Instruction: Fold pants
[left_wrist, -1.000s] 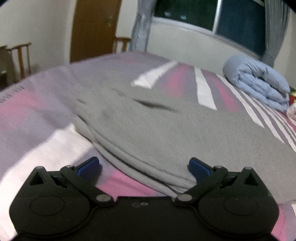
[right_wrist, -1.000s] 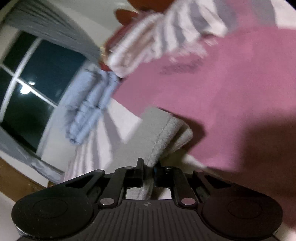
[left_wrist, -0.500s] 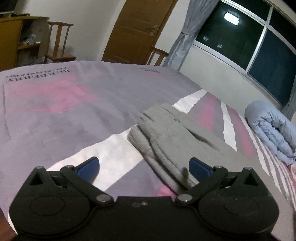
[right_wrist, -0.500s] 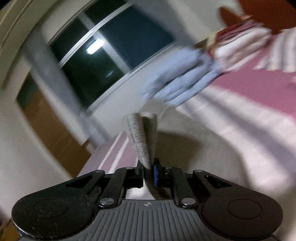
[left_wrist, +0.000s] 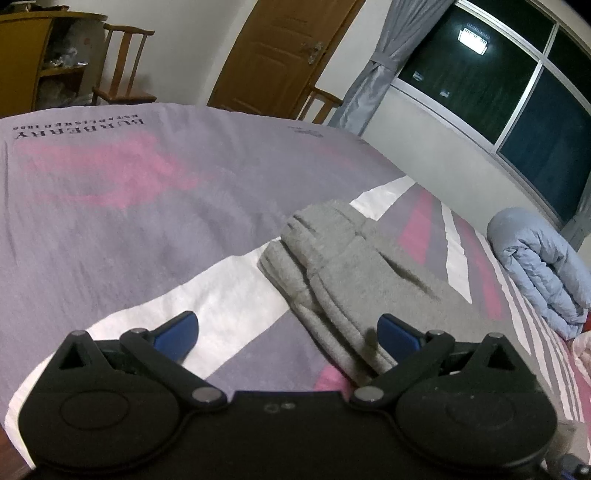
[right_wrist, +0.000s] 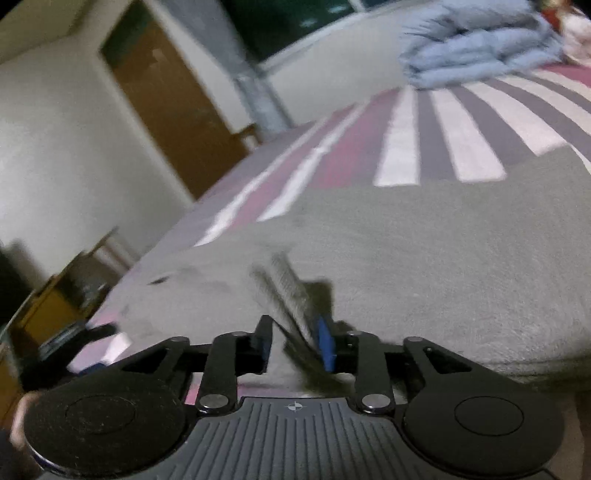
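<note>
Fingers of the left gripper (left_wrist: 287, 334) gape wide above the striped bed (left_wrist: 110, 206), while the right gripper (right_wrist: 293, 341), part-open, loosely straddles a ribbed edge of the grey fleece pants (right_wrist: 424, 266).

Grey pants (left_wrist: 343, 258) (fleecy) lie folded.

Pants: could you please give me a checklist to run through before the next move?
1. Left gripper open and empty: ok.
2. Pants lying folded on the bed: ok.
3. Right gripper free of the cuff: cannot tell; its jaws stand apart with the cuff between them, blurred.
4. Layers' edges lined up: cannot tell; only one end shows clearly.
5. Quilt apart from the pants: ok.
</note>
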